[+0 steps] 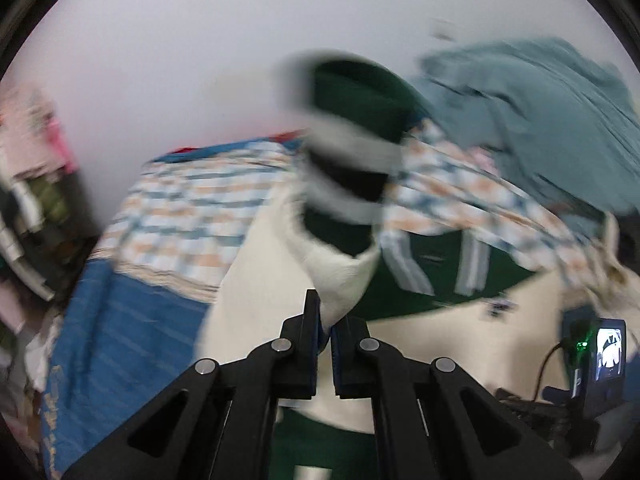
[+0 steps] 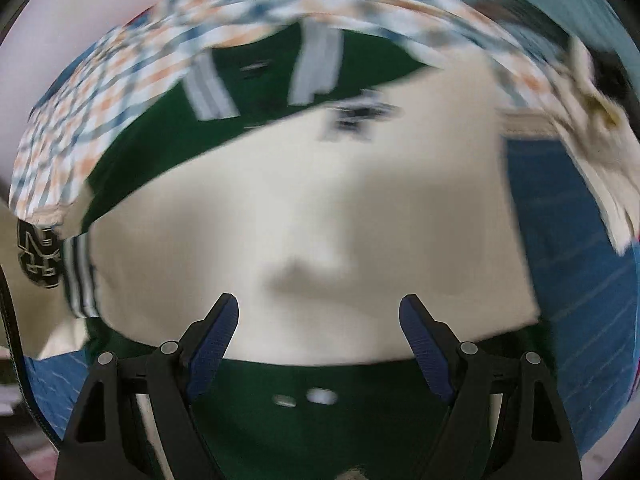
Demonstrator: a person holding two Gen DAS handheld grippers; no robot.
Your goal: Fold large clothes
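A: What's the biggest thing in view?
B: The blue bedspread [image 2: 568, 240], with a checked cloth [image 1: 192, 216] in orange, blue and white bunched along its far side, and a teal garment [image 1: 552, 112] heaped past that in the left wrist view.
A: And the garment being folded?
B: The cream and green jacket [image 2: 304, 200] lies spread on the bedspread, green collar band with grey stripes at its far end, green hem nearest the right camera.
A: The 2 grippers?
B: The left gripper [image 1: 325, 322] is clamped tight on a cream sleeve [image 1: 340, 272], lifted, its green-and-white cuff blurred. The right gripper [image 2: 319, 304] hovers over the cream panel, jaws spread wide, gripping nothing
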